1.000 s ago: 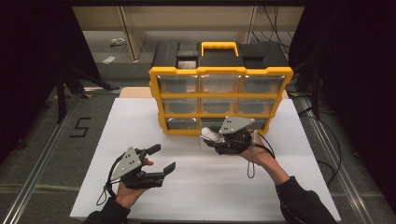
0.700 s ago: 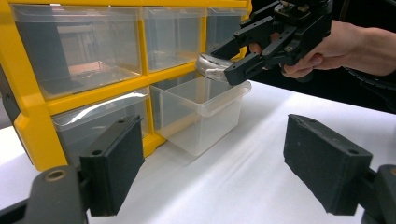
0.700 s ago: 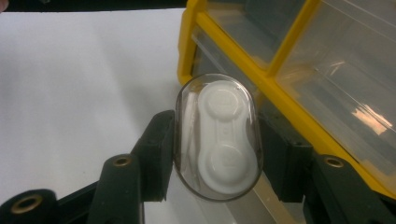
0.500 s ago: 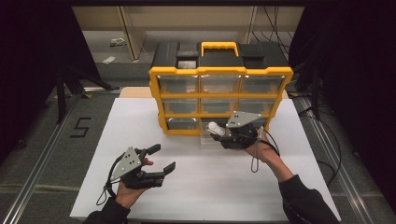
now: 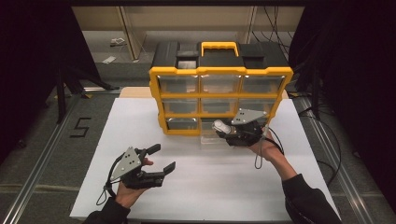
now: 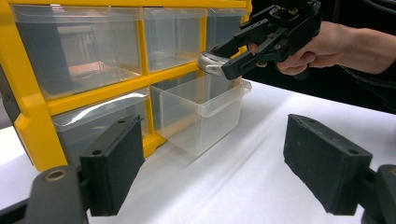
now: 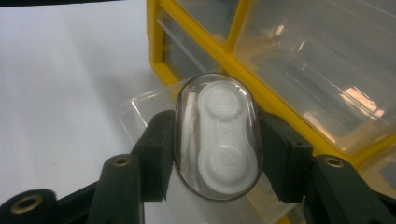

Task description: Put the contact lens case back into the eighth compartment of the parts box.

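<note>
Laboratory recording bay: black curtains (image 5: 37, 70) enclose a white-topped table (image 5: 140, 116), with floor rails (image 5: 51, 149), loose cables (image 5: 327, 149) and a floor mark "5" (image 5: 80, 127).

White counter (image 5: 140, 121) surface, bare at its front and left. On the grey floor at left, a black numeral "5" (image 5: 80, 127) marked beside a metal rail (image 5: 44, 158). Behind the counter, a pale shelf (image 5: 154, 23) with upright posts; small scraps (image 5: 117, 42) lie on the floor at its foot. Black cables (image 5: 310, 112) trail over the floor at right. Dark drapes (image 5: 32, 60) close off both sides.
</note>
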The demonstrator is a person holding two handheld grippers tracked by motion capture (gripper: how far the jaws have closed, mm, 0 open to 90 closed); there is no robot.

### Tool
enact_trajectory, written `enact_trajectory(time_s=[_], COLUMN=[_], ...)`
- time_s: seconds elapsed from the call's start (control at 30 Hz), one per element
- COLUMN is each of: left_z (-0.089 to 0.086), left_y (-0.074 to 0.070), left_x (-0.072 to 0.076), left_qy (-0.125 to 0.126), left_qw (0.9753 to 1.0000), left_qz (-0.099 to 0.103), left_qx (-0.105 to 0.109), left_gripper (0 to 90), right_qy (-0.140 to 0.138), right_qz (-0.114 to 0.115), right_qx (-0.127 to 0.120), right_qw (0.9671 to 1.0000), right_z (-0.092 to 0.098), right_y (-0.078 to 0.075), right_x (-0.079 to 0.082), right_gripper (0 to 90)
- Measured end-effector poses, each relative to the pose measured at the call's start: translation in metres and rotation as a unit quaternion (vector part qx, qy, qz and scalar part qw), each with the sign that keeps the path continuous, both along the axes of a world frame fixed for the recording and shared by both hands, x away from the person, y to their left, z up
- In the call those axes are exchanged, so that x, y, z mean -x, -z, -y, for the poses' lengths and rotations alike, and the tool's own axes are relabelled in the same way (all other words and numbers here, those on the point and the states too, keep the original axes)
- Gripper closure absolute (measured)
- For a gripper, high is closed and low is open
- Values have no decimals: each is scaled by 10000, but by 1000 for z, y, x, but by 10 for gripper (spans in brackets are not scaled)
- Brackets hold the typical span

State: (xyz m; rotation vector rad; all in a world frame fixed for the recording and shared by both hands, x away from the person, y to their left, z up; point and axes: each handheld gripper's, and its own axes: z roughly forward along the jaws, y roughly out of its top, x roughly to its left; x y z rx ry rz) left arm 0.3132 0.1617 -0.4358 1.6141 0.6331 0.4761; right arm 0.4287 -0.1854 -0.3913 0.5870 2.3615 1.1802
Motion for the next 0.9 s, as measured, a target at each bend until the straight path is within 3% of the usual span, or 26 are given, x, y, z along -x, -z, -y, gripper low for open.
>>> enact_trajectory(time_s=[0.9], left_z=[1], left_y=[0], left_x=[-1], left_qy=[12], left_qw=[10000], left_qz=[-14], left_qx=[-11], left_gripper=[198], right_qy=[167], right_qz=[-277], right_qx=[238], right_qw=[9992], right_z=[13], right_y=[9], right_x=[-9], right_gripper=[494])
